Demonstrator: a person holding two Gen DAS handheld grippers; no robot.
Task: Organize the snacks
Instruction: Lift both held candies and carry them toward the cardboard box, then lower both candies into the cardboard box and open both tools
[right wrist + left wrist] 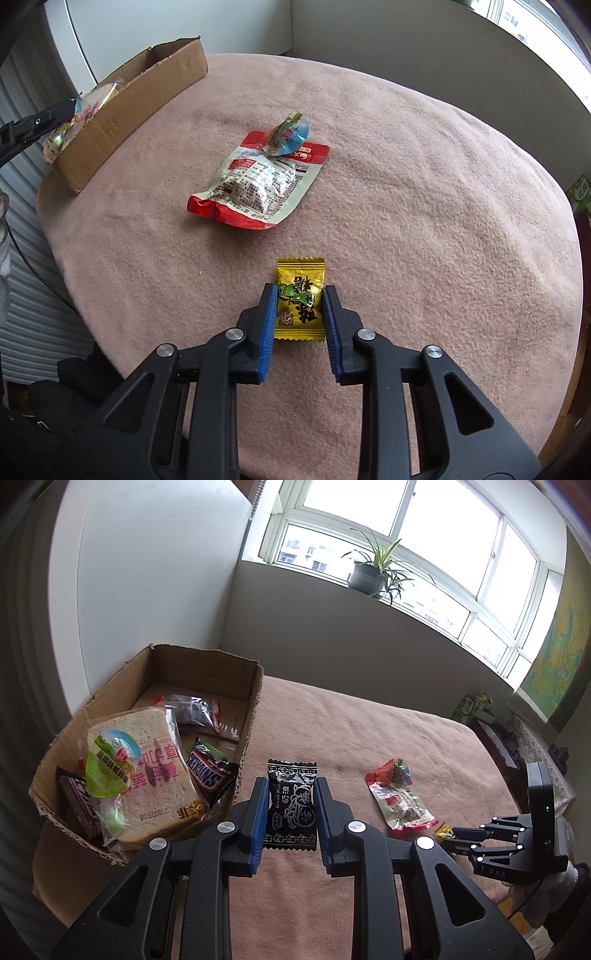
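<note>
Both candies judged very light, crinkly film wrappers around a small hard core; slick surface, flat crimped ends that fold under pressure, so the firm middle of the body is the place to pinch, not the serrated ends. Left tongs (pixel 290 805): blue pads closed in against the two long sides of the black plum candy (pixel 291 805), gap only as wide as the wrapper; the candy stands upright between them and looks lifted off the pink blanket (pixel 369 738), just right of the cardboard box (pixel 207 664). Box already holds a wrapped bread slice (pixel 155 771), a Snickers bar (pixel 208 775), a dark bar and a clear packet at the back. Right tongs (pixel 300 314): narrowly parted, pads flanking the yellow candy (pixel 301 299) at its midsection; pads appear to touch the wrapper sides, but whether it is pinched and raised or lying on the blanket cannot be told for certain from this view. Ahead of it, well apart, lies a red-and-white pouch (pixel 258 184) with a small blue-lidded jelly cup (pixel 290 138) resting on its far end. The pouch looks soft, puffed, slightly heavier; best taken at a sealed edge. The cup is rigid but smooth-sided, likely to slip.
</note>
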